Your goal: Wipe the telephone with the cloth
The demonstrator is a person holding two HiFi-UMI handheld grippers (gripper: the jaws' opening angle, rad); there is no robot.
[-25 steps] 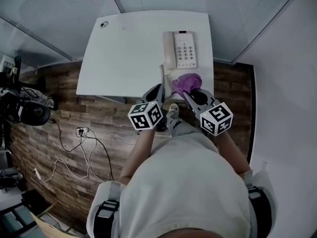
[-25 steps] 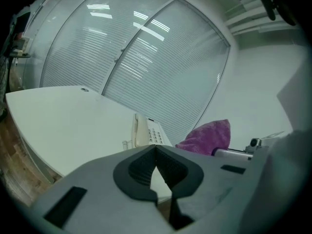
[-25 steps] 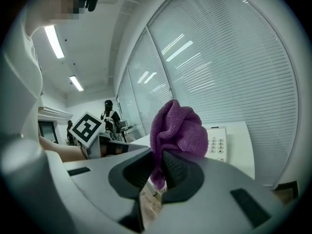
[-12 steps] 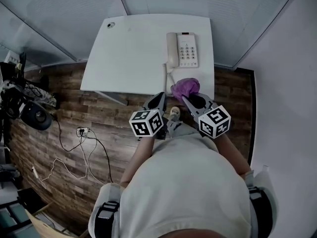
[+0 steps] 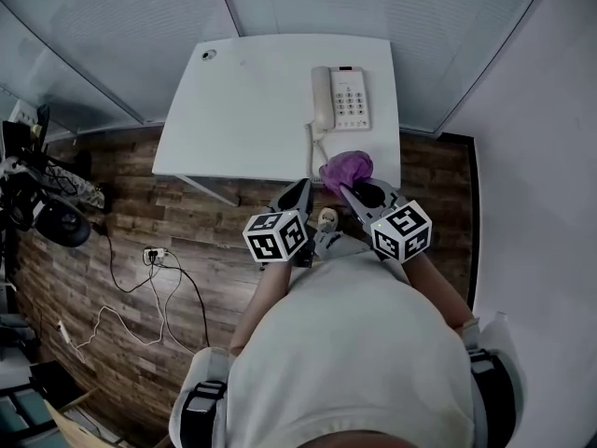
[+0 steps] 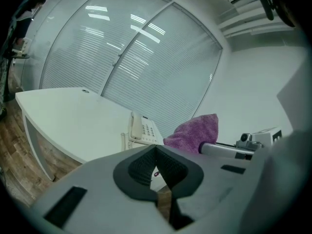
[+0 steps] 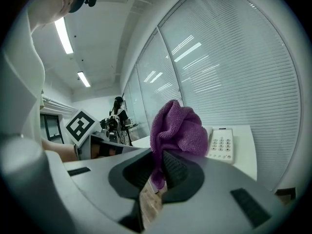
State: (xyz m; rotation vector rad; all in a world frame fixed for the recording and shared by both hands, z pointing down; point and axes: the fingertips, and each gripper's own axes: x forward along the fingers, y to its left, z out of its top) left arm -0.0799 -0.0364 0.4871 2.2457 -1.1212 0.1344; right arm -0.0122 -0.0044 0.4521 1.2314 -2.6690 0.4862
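A white telephone (image 5: 341, 98) with a keypad and handset lies on the right part of the white table (image 5: 252, 110); it also shows in the left gripper view (image 6: 142, 129) and the right gripper view (image 7: 222, 144). My right gripper (image 5: 347, 190) is shut on a bunched purple cloth (image 5: 347, 168), held near the table's near right corner, short of the phone. In the right gripper view the cloth (image 7: 176, 126) stands up from between the jaws. My left gripper (image 5: 302, 189) is shut and holds nothing, beside the right one just off the table's front edge.
Glass walls with blinds (image 5: 140, 35) surround the table at the back. Wood floor (image 5: 112, 278) lies to the left with loose cables (image 5: 159, 278) and dark equipment (image 5: 47, 213). A person stands far off in the right gripper view (image 7: 118, 112).
Both grippers have drawn slightly back toward me from the table's front edge, the cloth coming along in the right one. The phone has not moved on the table.
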